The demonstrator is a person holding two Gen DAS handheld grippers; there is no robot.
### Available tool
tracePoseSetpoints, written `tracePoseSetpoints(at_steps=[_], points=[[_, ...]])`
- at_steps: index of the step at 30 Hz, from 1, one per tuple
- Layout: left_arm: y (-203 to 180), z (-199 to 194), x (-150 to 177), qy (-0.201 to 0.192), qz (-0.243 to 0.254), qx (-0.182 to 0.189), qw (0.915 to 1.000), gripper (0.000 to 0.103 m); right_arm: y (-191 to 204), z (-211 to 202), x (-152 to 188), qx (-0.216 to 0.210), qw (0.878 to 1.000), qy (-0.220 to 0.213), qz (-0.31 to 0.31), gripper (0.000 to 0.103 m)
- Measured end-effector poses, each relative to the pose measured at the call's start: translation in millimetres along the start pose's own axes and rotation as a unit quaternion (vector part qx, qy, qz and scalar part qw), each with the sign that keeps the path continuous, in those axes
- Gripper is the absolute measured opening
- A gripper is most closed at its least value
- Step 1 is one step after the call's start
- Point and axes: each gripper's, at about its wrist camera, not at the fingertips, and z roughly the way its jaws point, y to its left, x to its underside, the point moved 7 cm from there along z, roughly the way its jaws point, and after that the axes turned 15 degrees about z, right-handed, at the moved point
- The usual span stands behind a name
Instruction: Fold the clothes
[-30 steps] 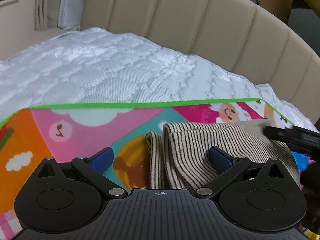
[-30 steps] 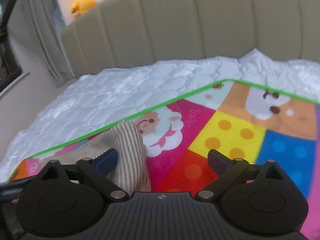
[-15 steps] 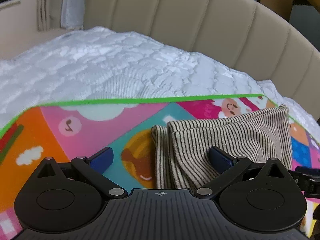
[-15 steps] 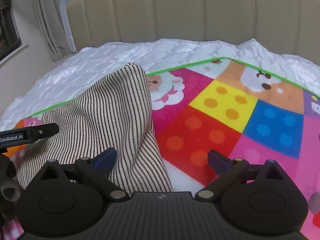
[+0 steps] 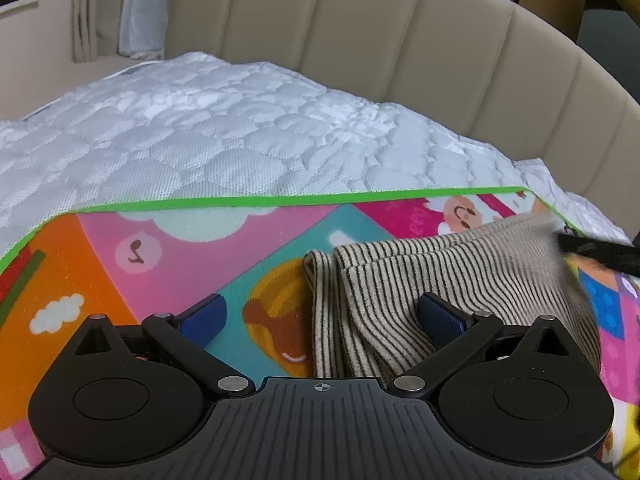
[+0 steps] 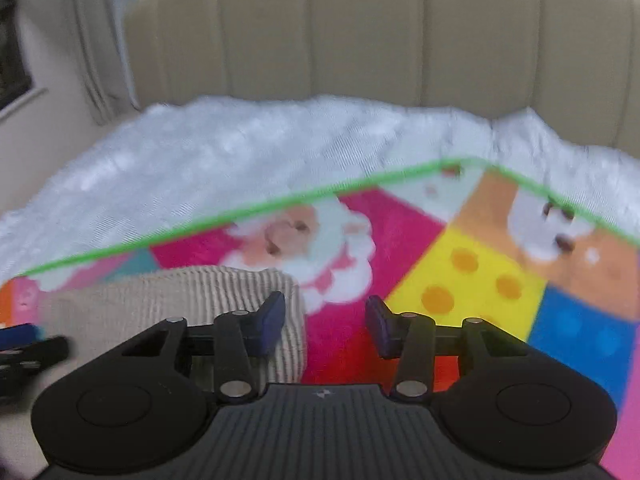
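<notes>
Striped garment (image 5: 452,280) lies on the play mat (image 5: 168,264), which is spread over the white quilted bed (image 5: 200,136) w/ padded headboard (image 5: 400,48) at the far side. In the left wrist view the cloth sits right of centre, already doubled: a layered edge w/ a narrow strip peeking out on its left, prob. a sleeve or hem tucked under. Mat likely there as a flat, clean work area on the soft bed.

Left hand-held gripper (image 5: 320,316): jaws wide apart, nothing pinched. Its right finger (image 5: 444,318) sits over the near part of the cloth, left finger (image 5: 204,314) over bare mat, so the garment's left edge falls btwn them. Reads as released & waiting, poised over that edge rather than gripping it.

Right hand-held gripper (image 6: 325,326): jaws closing, abt half gap. Its left finger (image 6: 270,328) is over the right edge of the garment (image 6: 168,304), the right one over the mat; only mat shows in the gap itself, no cloth clamped. View is blurred, so whether the pad touches fabric – can't tell. In the left view its dark tip (image 5: 596,250) shows at the cloth's far right corner.

Judgement: both ends are bracketed, one gripper per side, presumably so the next fold lifts evenly.
</notes>
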Motion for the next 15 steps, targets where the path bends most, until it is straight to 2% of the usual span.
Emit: tracePoseSetpoints(at_steps=[3,6,7,8,10,12,15], points=[[1.4,1.6,-0.2,-0.002,-0.007,0.008,0.9999,0.103,-2.6,-7.0,-2.0,-0.006,1.000,-0.004,-0.014,0.047],[1.7,2.8,0.3,0.000,-0.004,0.009,1.0000,0.103,-9.3,-32.7,-0.8,-0.018,1.000,-0.006,-0.007,0.049],[1.7,2.9,0.4,0.000,-0.003,0.009,1.0000,0.103,-11.5,-45.1,0.6,-0.027,1.000,-0.002,0.005,0.053],[1.8,2.7,0.5,0.001,-0.002,0.009,1.0000,0.103,-13.8,-57.0,3.5,-0.043,0.999,0.007,0.025,0.064],[1.9,1.9,0.6,0.002,-0.001,0.009,1.0000,0.103,-19.2,-81.0,15.8,-0.086,0.992,0.044,0.076,0.078],[2.1,1.4,0.9,0.003,-0.001,0.009,1.0000,0.103,-24.3,-92.7,36.7,-0.115,0.980,0.099,0.127,0.079],[1.9,0.9,1.0,0.003,-0.002,0.008,1.0000,0.103,-30.1,-96.1,69.8,-0.140,0.955,0.174,0.197,0.080]])
